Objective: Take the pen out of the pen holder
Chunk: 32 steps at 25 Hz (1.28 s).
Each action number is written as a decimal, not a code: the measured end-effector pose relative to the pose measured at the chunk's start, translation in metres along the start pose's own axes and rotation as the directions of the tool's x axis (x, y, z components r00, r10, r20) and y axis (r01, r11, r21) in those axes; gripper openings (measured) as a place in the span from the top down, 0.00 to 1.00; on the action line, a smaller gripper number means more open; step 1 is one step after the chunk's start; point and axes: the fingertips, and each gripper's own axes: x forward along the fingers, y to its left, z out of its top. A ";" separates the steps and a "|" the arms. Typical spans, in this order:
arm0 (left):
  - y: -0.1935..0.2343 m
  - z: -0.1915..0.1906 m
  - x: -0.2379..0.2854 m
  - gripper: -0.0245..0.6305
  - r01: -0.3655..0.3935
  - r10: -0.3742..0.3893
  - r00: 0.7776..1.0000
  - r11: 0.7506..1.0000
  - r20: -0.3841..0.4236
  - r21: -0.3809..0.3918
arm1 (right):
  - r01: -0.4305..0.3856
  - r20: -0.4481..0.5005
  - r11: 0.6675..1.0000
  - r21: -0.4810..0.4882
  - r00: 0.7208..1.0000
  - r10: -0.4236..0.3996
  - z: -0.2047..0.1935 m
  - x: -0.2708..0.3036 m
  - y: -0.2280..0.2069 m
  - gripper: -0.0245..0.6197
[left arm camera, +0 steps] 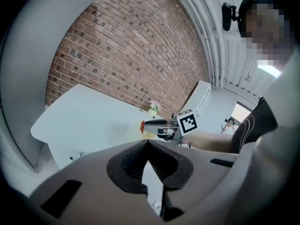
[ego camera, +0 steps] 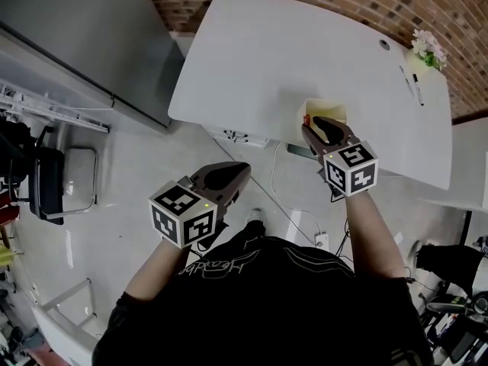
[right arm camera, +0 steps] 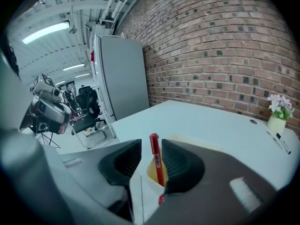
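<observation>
A red pen stands upright in a cream pen holder near the front edge of the white table. My right gripper reaches over the holder with the pen between its open jaws, close beside the right pad; no squeeze on it shows. In the head view the right gripper covers the holder's near side, with the pen's red top just showing. My left gripper hangs in front of the table over the floor, its tips together and nothing in them. Its own view shows the right gripper at the holder.
A small flower pot and two markers lie at the table's far right corner. A grey cabinet stands to the left, a black chair below it. A brick wall runs behind the table. Cables lie on the floor.
</observation>
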 end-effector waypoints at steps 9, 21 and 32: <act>0.018 -0.002 -0.008 0.96 -0.025 0.026 1.000 0.999 0.008 -0.032 | 0.029 0.001 1.000 0.012 1.000 -0.029 -0.007 0.011 -0.004 0.78; 0.025 -0.002 -0.008 0.96 -0.035 0.036 0.999 0.998 0.009 -0.051 | 0.067 0.007 0.998 -0.010 0.998 -0.067 -0.007 0.015 -0.009 0.85; 0.027 -0.001 -0.010 0.96 -0.046 0.047 0.999 0.997 0.014 -0.056 | 0.081 0.022 0.997 0.004 0.996 -0.081 -0.005 0.014 -0.012 0.87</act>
